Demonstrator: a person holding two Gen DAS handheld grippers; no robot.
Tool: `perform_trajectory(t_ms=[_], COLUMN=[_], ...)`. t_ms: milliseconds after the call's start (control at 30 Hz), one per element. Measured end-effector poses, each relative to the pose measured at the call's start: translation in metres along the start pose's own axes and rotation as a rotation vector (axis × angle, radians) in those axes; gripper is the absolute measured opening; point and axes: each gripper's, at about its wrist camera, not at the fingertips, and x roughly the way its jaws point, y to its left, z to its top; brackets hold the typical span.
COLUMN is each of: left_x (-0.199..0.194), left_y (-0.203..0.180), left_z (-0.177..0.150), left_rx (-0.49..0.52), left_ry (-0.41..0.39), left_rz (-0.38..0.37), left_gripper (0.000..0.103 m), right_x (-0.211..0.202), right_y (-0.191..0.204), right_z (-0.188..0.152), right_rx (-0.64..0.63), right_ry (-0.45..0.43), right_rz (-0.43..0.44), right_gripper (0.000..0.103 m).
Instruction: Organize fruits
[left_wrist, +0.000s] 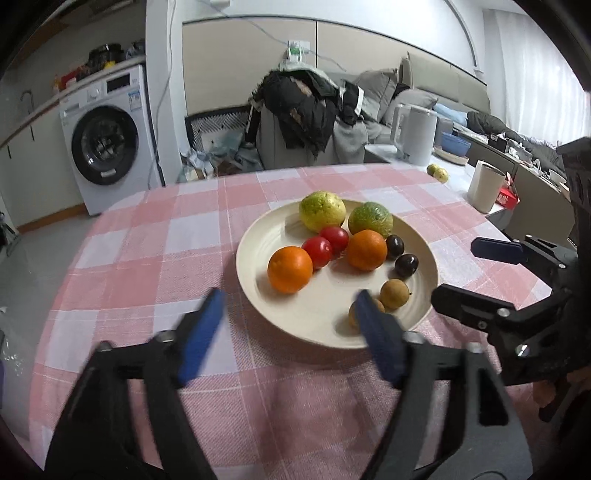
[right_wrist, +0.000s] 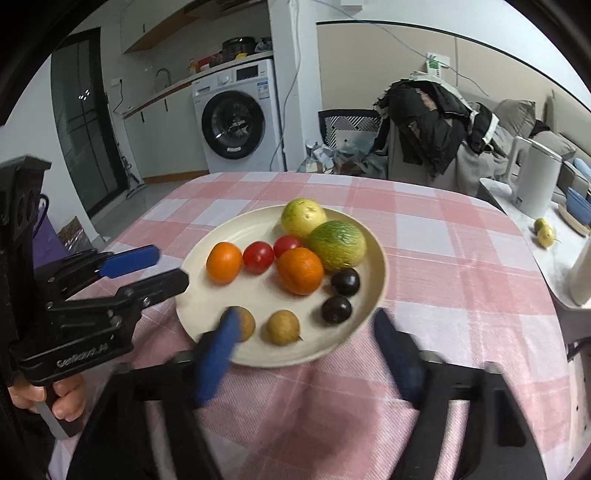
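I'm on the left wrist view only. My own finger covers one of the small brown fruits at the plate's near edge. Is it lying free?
Observer: In the right wrist view that brown fruit sits on the plate, apart from its neighbour. A finger of the right gripper hides its left side.
Operator: Anything between the right gripper's pads?
Observer: Nothing. The right gripper is open, with one finger over the plate and the other over the tablecloth beside the rim.
Operator: Who holds my gripper?
Observer: A hand grips the handle under the left gripper.
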Motion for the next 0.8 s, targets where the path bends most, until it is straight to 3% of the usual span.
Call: perform_trajectory(t_ms=[100, 233, 467, 800], left_x=[-0.016, -0.036, -0.064, -0.077], left_y=[-0.005, -0.012, -0.006, 0.000], left_z=[-0.006, -0.017, -0.031, -0.043], left_rx=[0.012, 0.022, -0.026, -0.051], left_ry=[-0.035, -0.077, -0.123, -0.170], left_rz=[-0.003, 0.028, 0.031, 0.026], left_gripper=[0.086, 0.102, 0.102, 0.102], right_x=[-0.012, -0.027, -0.051, -0.057], right_y=[-0.004, -0.001, 0.009, 0.013], right_z=[-0.006, -0.013, -0.019, -0.030], right_rx=[0.005, -0.013, -0.054, -0.066], right_ry=[-0.035, -0.095, -0.180, -0.229], right_rz=[0.014, 0.026, 0.049, 0.066], right_gripper=[0.102, 0.103, 0.103, 0.103])
